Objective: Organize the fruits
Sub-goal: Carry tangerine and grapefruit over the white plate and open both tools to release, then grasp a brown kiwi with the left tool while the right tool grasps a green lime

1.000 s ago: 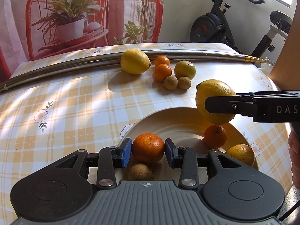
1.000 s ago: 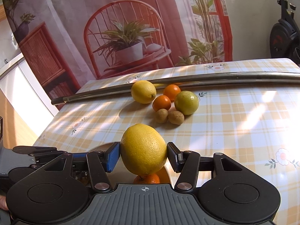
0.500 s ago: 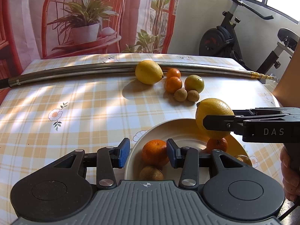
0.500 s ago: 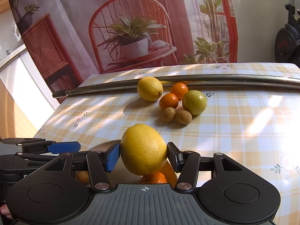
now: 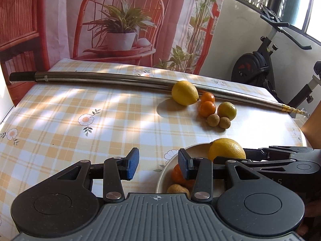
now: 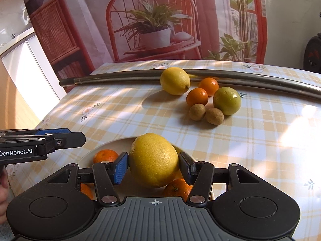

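1. Left gripper (image 5: 158, 165): jaws spread, nothing between them, at the left rim of the plate (image 6: 104, 145).
2. Plate: holds tangerines (image 6: 105, 156) and a small brown fruit (image 5: 177, 188).
3. Right gripper (image 6: 153, 167): clenched on a large lemon (image 6: 153, 159), low over the plate.
4. Beyond the plate, on the checked tablecloth (image 6: 260, 140): second lemon (image 6: 175, 81), two tangerines, a green citrus (image 6: 227, 98), two brown fruits, beside a metal pole (image 5: 104, 77).
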`<state>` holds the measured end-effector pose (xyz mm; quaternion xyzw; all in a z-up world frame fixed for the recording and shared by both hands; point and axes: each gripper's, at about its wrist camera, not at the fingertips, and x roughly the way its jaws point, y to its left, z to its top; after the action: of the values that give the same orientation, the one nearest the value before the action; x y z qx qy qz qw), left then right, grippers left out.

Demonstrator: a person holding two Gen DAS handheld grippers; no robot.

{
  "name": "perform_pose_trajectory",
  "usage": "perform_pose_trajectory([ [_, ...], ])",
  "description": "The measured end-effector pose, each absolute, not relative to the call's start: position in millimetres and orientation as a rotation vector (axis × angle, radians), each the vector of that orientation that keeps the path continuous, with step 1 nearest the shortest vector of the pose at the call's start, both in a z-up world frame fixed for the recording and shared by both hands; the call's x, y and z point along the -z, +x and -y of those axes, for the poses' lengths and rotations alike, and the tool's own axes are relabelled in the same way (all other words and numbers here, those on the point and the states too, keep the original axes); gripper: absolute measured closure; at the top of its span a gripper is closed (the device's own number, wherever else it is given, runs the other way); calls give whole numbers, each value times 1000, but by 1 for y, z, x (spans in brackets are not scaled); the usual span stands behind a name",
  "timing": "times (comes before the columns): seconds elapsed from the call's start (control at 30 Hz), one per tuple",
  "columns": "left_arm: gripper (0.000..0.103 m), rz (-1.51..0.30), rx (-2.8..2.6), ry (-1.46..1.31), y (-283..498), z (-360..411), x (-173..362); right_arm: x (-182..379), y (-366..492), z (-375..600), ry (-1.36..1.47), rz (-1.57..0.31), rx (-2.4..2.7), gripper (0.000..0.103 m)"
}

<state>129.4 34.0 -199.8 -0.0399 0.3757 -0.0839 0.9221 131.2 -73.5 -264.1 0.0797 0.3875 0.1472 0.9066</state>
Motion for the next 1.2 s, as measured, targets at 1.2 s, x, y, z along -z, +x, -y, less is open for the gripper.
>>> perform_pose_trajectory([
  [1.2,59,-783,323,-56,155,16,171,228,120,161,169,-642,-158,52],
])
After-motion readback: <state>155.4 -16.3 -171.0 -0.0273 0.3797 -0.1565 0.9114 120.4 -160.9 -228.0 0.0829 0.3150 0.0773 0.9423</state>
